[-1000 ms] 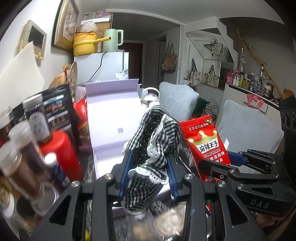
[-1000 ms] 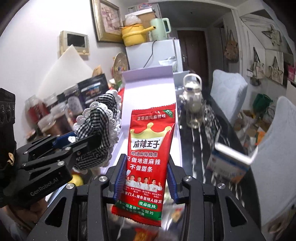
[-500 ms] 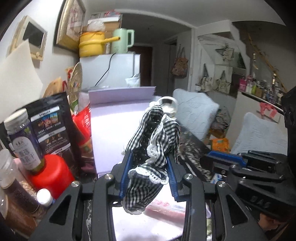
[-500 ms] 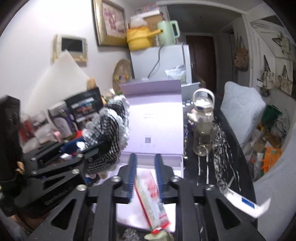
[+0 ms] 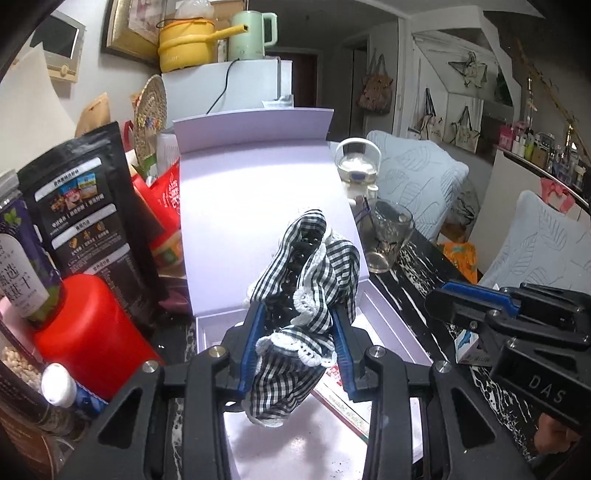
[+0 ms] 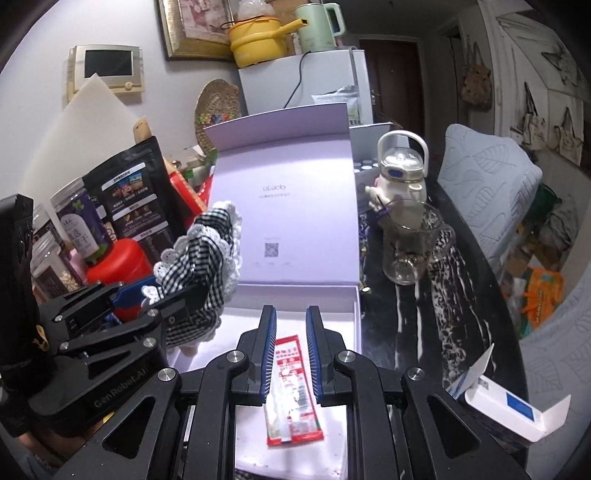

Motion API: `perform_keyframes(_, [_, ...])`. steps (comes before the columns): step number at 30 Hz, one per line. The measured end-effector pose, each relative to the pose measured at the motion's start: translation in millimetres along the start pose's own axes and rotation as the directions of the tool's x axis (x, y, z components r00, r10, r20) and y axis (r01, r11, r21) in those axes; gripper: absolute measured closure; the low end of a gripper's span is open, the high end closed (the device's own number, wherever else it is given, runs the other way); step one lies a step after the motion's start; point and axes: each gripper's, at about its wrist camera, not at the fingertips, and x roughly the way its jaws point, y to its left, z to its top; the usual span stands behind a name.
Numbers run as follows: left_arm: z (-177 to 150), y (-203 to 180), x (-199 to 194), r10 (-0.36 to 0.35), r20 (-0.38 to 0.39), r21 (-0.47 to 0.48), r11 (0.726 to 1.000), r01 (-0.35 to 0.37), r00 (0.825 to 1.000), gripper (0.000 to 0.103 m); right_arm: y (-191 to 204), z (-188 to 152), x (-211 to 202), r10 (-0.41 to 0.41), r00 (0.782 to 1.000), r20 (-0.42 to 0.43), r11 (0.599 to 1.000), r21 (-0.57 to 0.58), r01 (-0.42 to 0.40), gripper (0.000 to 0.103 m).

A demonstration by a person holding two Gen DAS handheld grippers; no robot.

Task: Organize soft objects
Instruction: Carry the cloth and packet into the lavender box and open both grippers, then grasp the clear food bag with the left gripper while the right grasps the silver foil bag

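Cluttered room, dim, pale wall (image 6: 44, 33) at upper left with a gilt frame (image 6: 192, 29) and a small screen (image 6: 107, 66). White fridge (image 6: 314, 85) at top centre, dark door (image 6: 399, 85) behind. Quilted chairs (image 5: 417, 177) at right beside a black marbled table (image 6: 436, 317).
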Motion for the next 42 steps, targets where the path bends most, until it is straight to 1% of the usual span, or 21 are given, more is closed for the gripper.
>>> perform_keyframes(5, [0, 2, 10, 0.024, -0.045, -0.013, 1.000, -0.025, 0.999, 0.066, -7, 1, -2, -0.005, 1.000, -0.005, 1.000, 0.017, 0.005, 0.086])
perform_keyframes(7, [0, 3, 15, 0.030, -0.079, -0.020, 0.999, -0.032, 0.996, 0.066, -10, 0, -1, -0.009, 1.000, -0.010, 1.000, 0.026, 0.009, 0.086])
perform_keyframes(10, [-1, 7, 24, 0.021, -0.132, -0.045, 0.999, -0.027, 0.991, 0.065, -14, 1, 1, -0.015, 1.000, -0.022, 0.999, 0.041, 0.016, 0.084])
perform_keyframes(11, [-1, 8, 26, 0.023, -0.144, -0.049, 0.998, -0.031, 0.989, 0.063, -14, 1, 2, -0.018, 0.999, -0.026, 0.999, 0.045, 0.020, 0.083])
perform_keyframes(12, [-2, 9, 28, 0.032, -0.152, -0.051, 0.998, -0.040, 0.988, 0.063, -15, 0, 2, -0.021, 0.999, -0.028, 0.999, 0.047, 0.022, 0.078])
perform_keyframes(13, [-2, 9, 27, 0.047, -0.149, -0.047, 0.997, -0.055, 0.988, 0.062, -16, 0, 3, -0.023, 0.999, -0.030, 0.998, 0.050, 0.025, 0.073])
perform_keyframes(16, [-1, 10, 24, 0.082, -0.128, -0.039, 0.995, -0.087, 0.988, 0.061, -17, -1, 3, -0.030, 0.999, -0.034, 0.998, 0.056, 0.032, 0.066])
perform_keyframes(18, [-1, 13, 22, 0.082, -0.127, -0.050, 0.995, -0.089, 0.988, 0.050, -18, -1, 3, -0.038, 0.999, -0.030, 0.998, 0.055, 0.039, 0.063])
perform_keyframes(19, [0, 14, 21, 0.081, -0.126, -0.056, 0.994, -0.089, 0.989, 0.036, -18, 0, 2, -0.041, 0.999, -0.028, 0.998, 0.055, 0.043, 0.061])
perform_keyframes(20, [0, 15, 20, 0.082, -0.121, -0.059, 0.994, -0.090, 0.989, 0.028, -18, 0, 1, -0.044, 0.999, -0.026, 0.997, 0.055, 0.045, 0.060])
perform_keyframes(22, [1, 16, 15, 0.089, -0.100, -0.063, 0.993, -0.096, 0.991, 0.028, -18, 0, -1, -0.047, 0.999, -0.022, 0.997, 0.054, 0.048, 0.059])
perform_keyframes(28, [3, 15, 1, 0.095, -0.080, -0.061, 0.993, -0.100, 0.992, 0.028, -15, 0, -10, -0.053, 0.999, -0.007, 0.998, 0.042, 0.053, 0.059])
perform_keyframes(31, [3, 13, -9, 0.097, -0.067, -0.056, 0.993, -0.100, 0.993, 0.028, -11, 0, -18, -0.052, 0.999, 0.005, 0.998, 0.032, 0.052, 0.054])
perform_keyframes(36, [1, 11, -29, 0.095, -0.048, -0.053, 0.994, -0.097, 0.994, 0.028, -1, -3, -37, -0.056, 0.998, 0.027, 0.998, 0.006, 0.056, 0.054])
perform_keyframes(39, [2, 8, -46, 0.098, -0.023, -0.046, 0.994, -0.099, 0.995, 0.028, 7, -4, -53, -0.050, 0.997, 0.055, 0.999, -0.006, 0.050, 0.048])
perform_keyframes(41, [3, 6, -57, 0.097, -0.005, -0.038, 0.995, -0.097, 0.995, 0.028, 13, -6, -64, -0.050, 0.996, 0.070, 0.999, -0.018, 0.051, 0.048])
perform_keyframes(42, [2, 5, -64, 0.097, 0.004, -0.034, 0.995, -0.097, 0.995, 0.028, 15, -7, -69, -0.053, 0.996, 0.077, 0.998, -0.023, 0.055, 0.046])
